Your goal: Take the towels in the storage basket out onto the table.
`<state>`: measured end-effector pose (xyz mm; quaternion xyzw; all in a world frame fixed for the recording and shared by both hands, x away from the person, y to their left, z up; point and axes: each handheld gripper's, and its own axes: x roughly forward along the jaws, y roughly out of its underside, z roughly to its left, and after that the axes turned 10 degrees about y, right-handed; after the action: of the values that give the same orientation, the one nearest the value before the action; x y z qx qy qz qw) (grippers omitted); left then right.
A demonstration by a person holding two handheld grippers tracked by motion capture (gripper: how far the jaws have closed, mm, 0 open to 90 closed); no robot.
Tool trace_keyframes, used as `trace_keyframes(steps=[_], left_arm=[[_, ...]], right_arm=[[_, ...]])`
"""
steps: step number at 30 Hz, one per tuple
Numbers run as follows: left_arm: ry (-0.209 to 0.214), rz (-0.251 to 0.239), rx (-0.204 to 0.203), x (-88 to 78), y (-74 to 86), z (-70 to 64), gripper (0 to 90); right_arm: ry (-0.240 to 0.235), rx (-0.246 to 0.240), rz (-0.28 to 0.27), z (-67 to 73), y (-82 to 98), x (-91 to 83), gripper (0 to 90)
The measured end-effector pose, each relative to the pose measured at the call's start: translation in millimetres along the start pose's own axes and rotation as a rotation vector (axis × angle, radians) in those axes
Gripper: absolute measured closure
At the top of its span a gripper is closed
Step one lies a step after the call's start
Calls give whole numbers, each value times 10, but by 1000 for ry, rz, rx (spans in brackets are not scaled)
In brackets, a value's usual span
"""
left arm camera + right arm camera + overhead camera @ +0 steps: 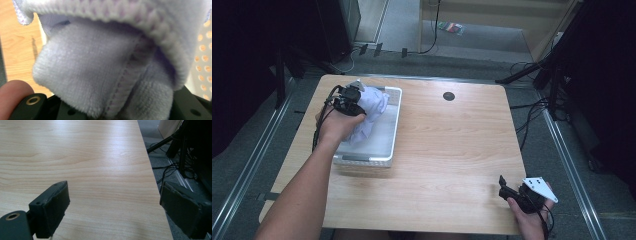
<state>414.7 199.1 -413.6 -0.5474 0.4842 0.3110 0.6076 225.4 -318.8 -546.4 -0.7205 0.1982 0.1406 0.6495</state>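
The left gripper (pixel 354 102) pinches a pale lilac cloth (pixel 371 112) over the white basket (pixel 372 159) at the table's (pixel 452 150) left side. Risk: the hanging folds may snag the basket rim — dragging it — or slip from the fingers. The right gripper (pixel 512 192) rests spread, holding nothing.
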Motion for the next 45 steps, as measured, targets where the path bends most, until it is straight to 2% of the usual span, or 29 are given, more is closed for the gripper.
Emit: trace_keyframes(steps=[11, 21, 32, 33, 37, 38, 39, 45], left_arm=[[-18, -26, 13, -288, -111, -58, 595], [-12, -43, 35, -390, -208, -199, 593], [3, -46, 75, -448, -348, -455, 592], [2, -51, 82, -450, -374, -524, 592], [12, -50, 108, -453, -432, -660, 591], [12, -50, 108, -453, -432, -660, 591], [18, -53, 118, -450, -465, -736, 591], [32, -52, 141, -432, -550, -908, 591]], right_arm=[[1, -2, 1, 0, 0, 1, 89], [1, -4, 1, 1, -1, 1, 90], [0, 1, -1, 0, -1, 0, 89], [0, 1, -2, -1, 0, -1, 90], [0, 2, -1, -1, 0, -2, 89], [0, 2, -1, -1, 0, -1, 89], [1, 3, -2, 0, 0, -1, 89], [1, 7, -3, -3, 0, -3, 89]])
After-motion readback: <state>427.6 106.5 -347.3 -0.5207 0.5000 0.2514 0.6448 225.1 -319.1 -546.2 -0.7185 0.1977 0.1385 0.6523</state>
